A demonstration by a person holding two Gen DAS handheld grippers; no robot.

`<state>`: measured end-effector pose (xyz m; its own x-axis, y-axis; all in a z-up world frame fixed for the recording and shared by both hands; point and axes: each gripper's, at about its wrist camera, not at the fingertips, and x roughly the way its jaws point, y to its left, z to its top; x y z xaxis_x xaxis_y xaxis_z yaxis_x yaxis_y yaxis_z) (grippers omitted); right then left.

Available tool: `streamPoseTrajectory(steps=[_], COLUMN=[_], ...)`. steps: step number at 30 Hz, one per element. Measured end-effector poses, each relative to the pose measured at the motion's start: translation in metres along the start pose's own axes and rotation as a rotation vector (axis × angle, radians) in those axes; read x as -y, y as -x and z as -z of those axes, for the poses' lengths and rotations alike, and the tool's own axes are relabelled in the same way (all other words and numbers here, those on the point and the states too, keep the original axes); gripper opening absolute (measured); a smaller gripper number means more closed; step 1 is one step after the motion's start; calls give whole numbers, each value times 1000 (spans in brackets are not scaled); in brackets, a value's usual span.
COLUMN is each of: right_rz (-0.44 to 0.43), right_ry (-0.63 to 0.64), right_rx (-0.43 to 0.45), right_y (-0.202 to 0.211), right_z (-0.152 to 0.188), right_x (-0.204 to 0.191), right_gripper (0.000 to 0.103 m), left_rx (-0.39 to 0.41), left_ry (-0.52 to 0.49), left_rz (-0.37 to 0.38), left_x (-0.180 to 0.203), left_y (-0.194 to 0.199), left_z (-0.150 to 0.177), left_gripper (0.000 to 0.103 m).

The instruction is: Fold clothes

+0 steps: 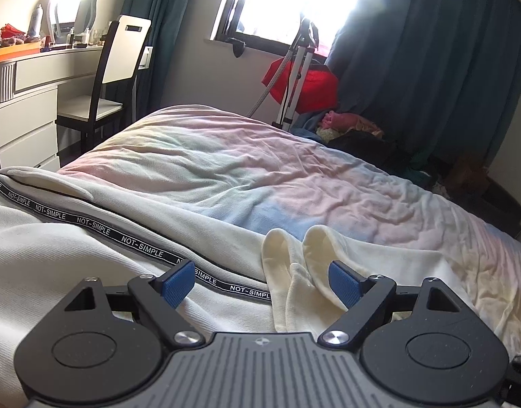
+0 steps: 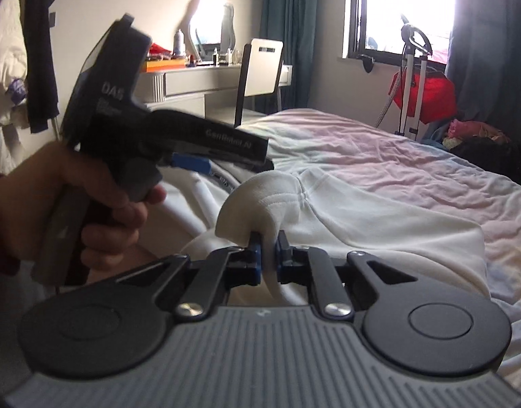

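The right gripper (image 2: 268, 238) sat nearest its camera, its fingers (image 2: 254, 250) clamped on a raised fold of the cream garment (image 2: 379, 224); the pinched cloth bulged upward toward 12 o'clock. No earlier view applied. At 9 o'clock in the right wrist view, the person's hand (image 2: 73, 210) gripped the handle of the left gripper (image 2: 189, 165), which pointed toward 3 o'clock over the garment.

In the left wrist view, the left gripper (image 1: 262, 277) hung over the same garment with its fingers (image 1: 179, 282) wide apart and nothing pressed between them. A black printed tape (image 1: 100, 229) ran from 9 o'clock down toward the centre, passing just beside the left finger. Two cream cuffs (image 1: 294, 265) lay side by side between the fingers, reaching toward 12 o'clock.

The garment's far edge lay on the bed (image 1: 294, 170), whose pastel cover stretched bare toward 12 and 2 o'clock. Beyond the bed's far edge, a chair (image 1: 114, 78) stood against a white desk (image 1: 39, 71) at 10 o'clock, a window (image 1: 294, 3) at 12 o'clock, and dark curtains (image 1: 430, 68) with a heap of clothes (image 1: 349, 125) at 1 o'clock.
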<state>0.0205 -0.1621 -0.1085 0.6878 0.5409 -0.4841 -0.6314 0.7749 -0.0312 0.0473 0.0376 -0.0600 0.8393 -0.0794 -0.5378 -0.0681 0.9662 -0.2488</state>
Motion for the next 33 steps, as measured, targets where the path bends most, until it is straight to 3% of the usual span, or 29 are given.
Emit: streamPoseTrajectory(steps=[4, 9, 10, 12, 13, 14, 18, 24, 28, 30, 33], right_rz=[-2, 8, 2, 26, 40, 47, 105, 235, 300, 326, 338], right_ry=[32, -57, -87, -132, -156, -184, -265, -350, -404, -413, -421], right_rx=[-95, -72, -75, -61, -40, -16, 42, 79, 97, 108, 111], right_y=[-21, -22, -21, -18, -14, -10, 5, 31, 46, 48, 46], right_z=[12, 7, 6, 5, 5, 5, 3, 2, 3, 3, 1], right_x=[-6, 3, 6, 12, 14, 16, 21, 32, 41, 44, 49], right_gripper=[12, 16, 22, 60, 95, 103, 103, 103, 103, 103, 103], left_rx=[-5, -8, -5, 8, 26, 48, 93, 81, 82, 83, 49], left_ry=[-9, -12, -15, -32, -51, -78, -146, -158, -170, -176, -89], left_rz=[-6, -12, -14, -24, -34, -47, -45, -23, -70, -94, -113], left_x=[1, -1, 0, 2, 4, 8, 18, 15, -3, -12, -45], left_y=[-3, -3, -2, 3, 9, 16, 39, 65, 100, 119, 141], left_z=[1, 2, 1, 1, 2, 2, 4, 13, 9, 7, -2], left_gripper=[87, 87, 87, 87, 87, 87, 87, 87, 88, 93, 94])
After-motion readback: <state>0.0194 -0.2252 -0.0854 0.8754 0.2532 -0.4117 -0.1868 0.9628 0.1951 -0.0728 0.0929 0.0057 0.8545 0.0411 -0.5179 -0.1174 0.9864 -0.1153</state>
